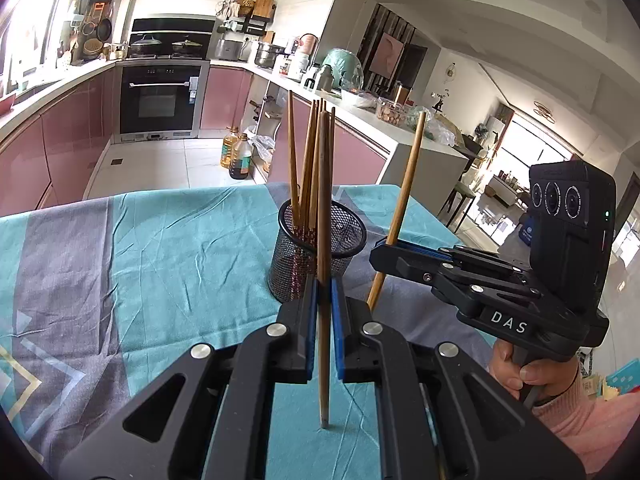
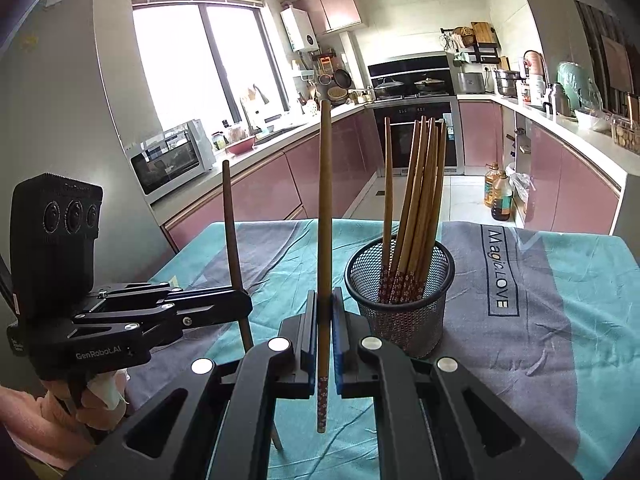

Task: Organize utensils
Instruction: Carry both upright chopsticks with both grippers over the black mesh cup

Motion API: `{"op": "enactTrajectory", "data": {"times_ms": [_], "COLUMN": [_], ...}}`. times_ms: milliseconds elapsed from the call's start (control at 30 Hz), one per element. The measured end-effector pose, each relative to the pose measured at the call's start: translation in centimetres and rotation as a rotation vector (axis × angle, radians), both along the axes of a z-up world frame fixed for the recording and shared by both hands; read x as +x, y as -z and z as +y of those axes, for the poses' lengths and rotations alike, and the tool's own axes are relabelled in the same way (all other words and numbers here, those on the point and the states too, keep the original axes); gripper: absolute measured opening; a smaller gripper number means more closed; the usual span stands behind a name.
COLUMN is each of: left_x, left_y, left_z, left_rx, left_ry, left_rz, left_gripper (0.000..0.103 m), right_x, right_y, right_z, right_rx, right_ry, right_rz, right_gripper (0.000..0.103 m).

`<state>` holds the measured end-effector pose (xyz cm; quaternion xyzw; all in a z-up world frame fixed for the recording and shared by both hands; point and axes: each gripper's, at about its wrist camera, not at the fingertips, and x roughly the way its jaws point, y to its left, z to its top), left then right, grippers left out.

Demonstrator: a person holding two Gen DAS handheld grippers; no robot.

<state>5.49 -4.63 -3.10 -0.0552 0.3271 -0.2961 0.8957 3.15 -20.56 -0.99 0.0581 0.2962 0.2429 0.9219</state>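
The left tool [image 1: 323,332] pinches one chopstick [image 1: 324,264] upright between its blue pads; the right tool [image 2: 325,344] pinches a second chopstick [image 2: 325,216] the same way. Both hang just in front of the mesh cup [image 2: 400,300], which stands on the cloth-covered counter [image 2: 540,320].

To drop them in well, I judge each should be lifted until its lower tip clears the rim, carried over the opening one at a time so the tools do not collide, and let go only once the tip is inside.

Counted: two chopsticks held, one cup, and a bundle [image 2: 420,208] of roughly eight in the cup, overlapping too much for an exact count.
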Motion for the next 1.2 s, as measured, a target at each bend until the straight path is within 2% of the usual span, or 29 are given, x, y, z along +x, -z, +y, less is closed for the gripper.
{"op": "enactTrajectory", "data": {"times_ms": [1200], "left_x": [0.4], "left_y": [-1.3], "left_z": [-0.4], "left_rx": [-0.002], "left_ry": [-0.009], "left_rz": [-0.039], "left_gripper": [0.008], "right_x": [0.0], "right_y": [-1.2], "right_z": [-0.4], "right_rx": [0.004], "right_ry": [0.015], "right_rz": [-0.036], "right_gripper": [0.006]}}
